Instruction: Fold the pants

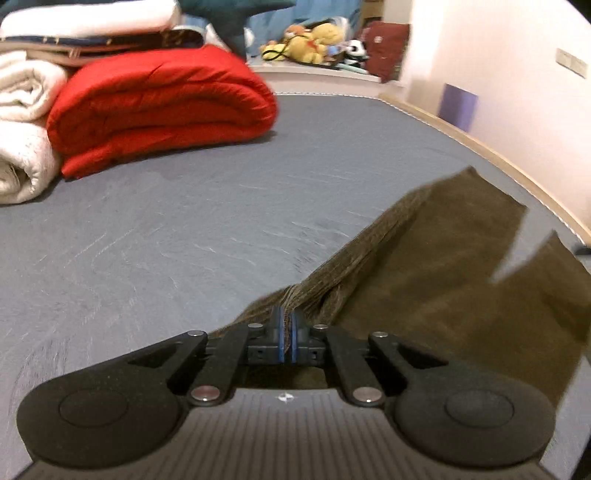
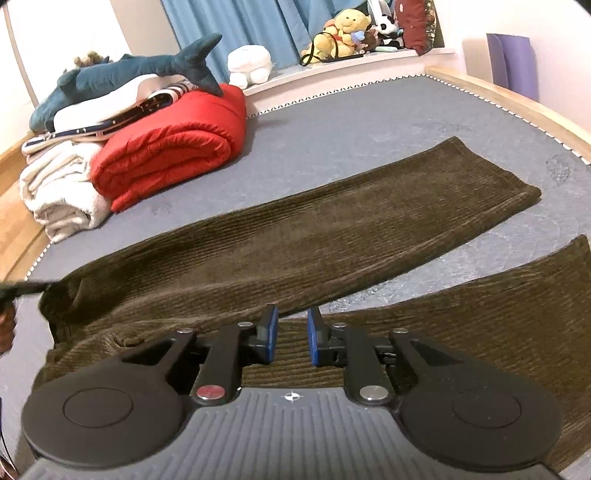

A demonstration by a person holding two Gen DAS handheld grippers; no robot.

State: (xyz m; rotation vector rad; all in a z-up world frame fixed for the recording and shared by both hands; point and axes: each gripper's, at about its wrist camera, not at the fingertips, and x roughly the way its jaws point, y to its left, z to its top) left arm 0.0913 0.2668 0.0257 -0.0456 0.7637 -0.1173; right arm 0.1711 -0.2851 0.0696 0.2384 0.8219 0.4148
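Brown corduroy pants [image 2: 332, 236] lie on the grey bed [image 2: 332, 122] with both legs stretched toward the right, a strip of sheet between them. My left gripper [image 1: 287, 321] is shut on a bunched edge of the pants [image 1: 443, 277], and the cloth rises in a taut ridge from the bed to its blue pads. In the right wrist view the waist end at the left looks pulled up toward a dark blurred shape at the frame's edge. My right gripper [image 2: 291, 332] hovers over the near leg, jaws apart, with only cloth showing beneath the gap.
A rolled red quilt [image 2: 173, 144] and white blankets [image 2: 62, 192] are stacked at the bed's far left, with a plush shark [image 2: 122, 70] on top. Soft toys [image 2: 343, 33] sit on a ledge behind. A wooden bed rim [image 2: 517, 99] and a purple mat [image 2: 513, 62] are at the right.
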